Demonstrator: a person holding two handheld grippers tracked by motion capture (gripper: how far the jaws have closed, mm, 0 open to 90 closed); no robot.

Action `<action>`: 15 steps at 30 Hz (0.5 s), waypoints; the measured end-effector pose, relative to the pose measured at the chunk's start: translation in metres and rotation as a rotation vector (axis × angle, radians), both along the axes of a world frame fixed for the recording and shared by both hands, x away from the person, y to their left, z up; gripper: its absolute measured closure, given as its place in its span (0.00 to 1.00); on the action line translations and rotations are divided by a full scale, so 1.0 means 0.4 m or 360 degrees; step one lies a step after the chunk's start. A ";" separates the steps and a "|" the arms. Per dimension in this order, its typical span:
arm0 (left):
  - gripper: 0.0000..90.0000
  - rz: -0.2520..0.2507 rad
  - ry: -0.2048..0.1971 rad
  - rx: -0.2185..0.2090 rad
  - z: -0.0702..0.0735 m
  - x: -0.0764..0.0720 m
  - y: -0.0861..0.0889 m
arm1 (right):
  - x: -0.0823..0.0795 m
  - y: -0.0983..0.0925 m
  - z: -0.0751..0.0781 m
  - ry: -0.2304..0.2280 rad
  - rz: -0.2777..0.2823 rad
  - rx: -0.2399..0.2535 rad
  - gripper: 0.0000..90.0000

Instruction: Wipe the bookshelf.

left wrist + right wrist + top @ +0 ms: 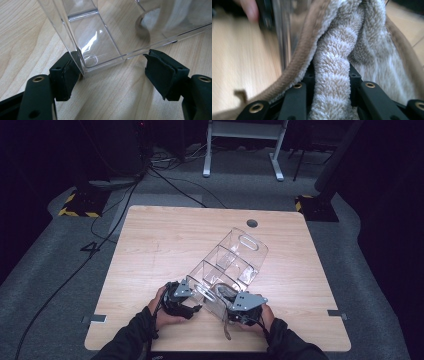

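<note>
Low in the high view, my two forearms in dark sleeves come up from the bottom edge, hands angled inward toward each other just below the middle of the frame. My left gripper (194, 309) sits left of centre, its jaws standing apart. In the left gripper view the near corner of the clear organizer (100, 45) lies between them: the left pad (65, 75) touches the corner edge, the right pad (160, 72) stands just clear of the wall. My right gripper (229, 316) sits just right of centre in the high view, hand curled around its body, and its jaws are clamped on a beige towel (332, 82). In the right gripper view a thick fold of that towel rises between the black jaws, and its brown-edged hem runs off to the lower left. Farther up, the clear organizer (227, 265) stretches diagonally toward the upper right of the wooden table (150, 245), its dividers visible and a handle slot at its far end. Beyond the table, cables cross the grey floor (50, 270).
</note>
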State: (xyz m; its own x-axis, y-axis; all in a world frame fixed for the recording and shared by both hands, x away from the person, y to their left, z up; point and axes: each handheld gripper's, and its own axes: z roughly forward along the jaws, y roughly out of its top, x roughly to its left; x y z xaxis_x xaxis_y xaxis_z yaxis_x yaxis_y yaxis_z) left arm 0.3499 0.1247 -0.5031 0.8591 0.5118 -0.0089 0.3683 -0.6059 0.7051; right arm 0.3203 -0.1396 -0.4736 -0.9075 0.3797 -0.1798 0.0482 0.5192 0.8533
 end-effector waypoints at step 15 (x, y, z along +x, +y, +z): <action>0.30 0.0007 0.0003 -0.0004 0.000 0.000 -0.001 | -0.005 -0.016 0.112 -0.0183 -0.0027 0.0263 0.77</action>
